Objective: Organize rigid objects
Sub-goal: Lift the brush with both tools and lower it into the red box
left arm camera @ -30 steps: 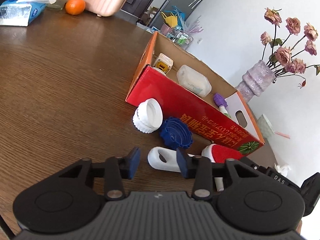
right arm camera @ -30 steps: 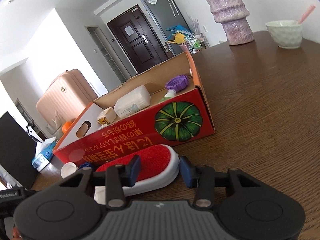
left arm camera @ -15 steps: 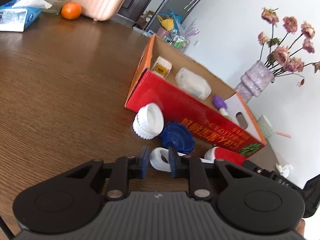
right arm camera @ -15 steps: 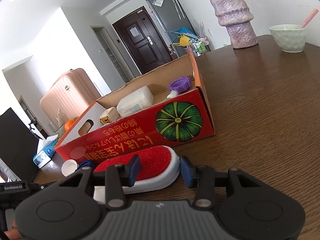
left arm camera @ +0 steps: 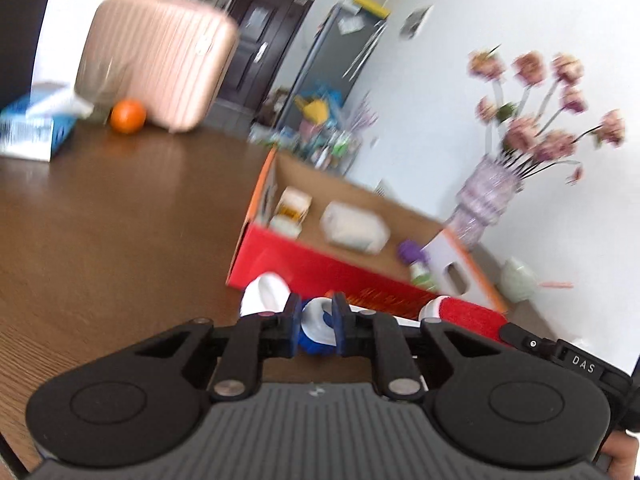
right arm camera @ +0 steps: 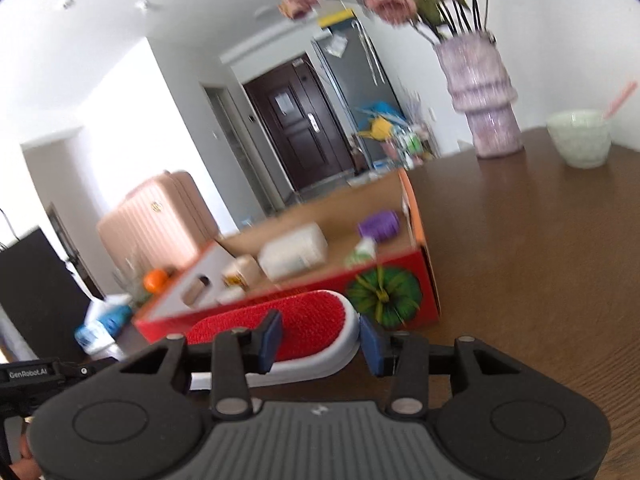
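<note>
Because the brush [right arm camera: 280,332] is long, we clamp its white handle in the left gripper [left arm camera: 316,326] and its red head in the right gripper [right arm camera: 318,340], level before the box [right arm camera: 400,292], ready to go inside.

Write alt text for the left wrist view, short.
The left gripper is shut on the white handle end of a red-and-white brush, in front of a red cardboard box on a brown table. The box holds small containers; the frame is motion-blurred.
</note>
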The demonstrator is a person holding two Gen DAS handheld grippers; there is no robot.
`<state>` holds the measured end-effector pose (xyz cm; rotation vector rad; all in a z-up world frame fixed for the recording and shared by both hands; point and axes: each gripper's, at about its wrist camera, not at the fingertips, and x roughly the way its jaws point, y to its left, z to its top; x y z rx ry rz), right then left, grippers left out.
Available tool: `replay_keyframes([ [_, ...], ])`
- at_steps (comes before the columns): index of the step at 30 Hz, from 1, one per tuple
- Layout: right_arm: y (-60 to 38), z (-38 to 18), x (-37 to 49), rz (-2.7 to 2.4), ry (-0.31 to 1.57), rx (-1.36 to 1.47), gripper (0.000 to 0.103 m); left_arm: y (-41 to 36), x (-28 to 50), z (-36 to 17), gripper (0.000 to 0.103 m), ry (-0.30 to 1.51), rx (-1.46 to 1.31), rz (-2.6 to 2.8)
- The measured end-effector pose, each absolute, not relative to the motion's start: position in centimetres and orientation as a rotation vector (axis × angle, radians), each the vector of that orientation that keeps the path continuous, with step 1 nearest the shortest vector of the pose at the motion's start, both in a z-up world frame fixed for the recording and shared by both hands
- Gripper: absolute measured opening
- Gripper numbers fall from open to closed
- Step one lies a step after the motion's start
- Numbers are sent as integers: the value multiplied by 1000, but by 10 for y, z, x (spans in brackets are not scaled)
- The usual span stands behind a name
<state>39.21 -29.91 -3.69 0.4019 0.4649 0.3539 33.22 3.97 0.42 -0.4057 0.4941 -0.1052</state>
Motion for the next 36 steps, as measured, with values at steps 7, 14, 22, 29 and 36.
replay_keyframes([
  [7,-296,-3,328,352,408,369,42,41,275,19,16,443,-405,-118],
  [14,-296,1,266,355,401,387,42,41,218,28,16,404,-379,-119],
  [22,-290,5,216,337,380,382,42,45,169,22,16,363,-376,-126],
  [29,-281,12,198,326,365,356,42,55,159,27,16,329,-392,-136],
  [36,-270,25,216,307,349,329,42,68,189,29,16,335,-423,-154],
])
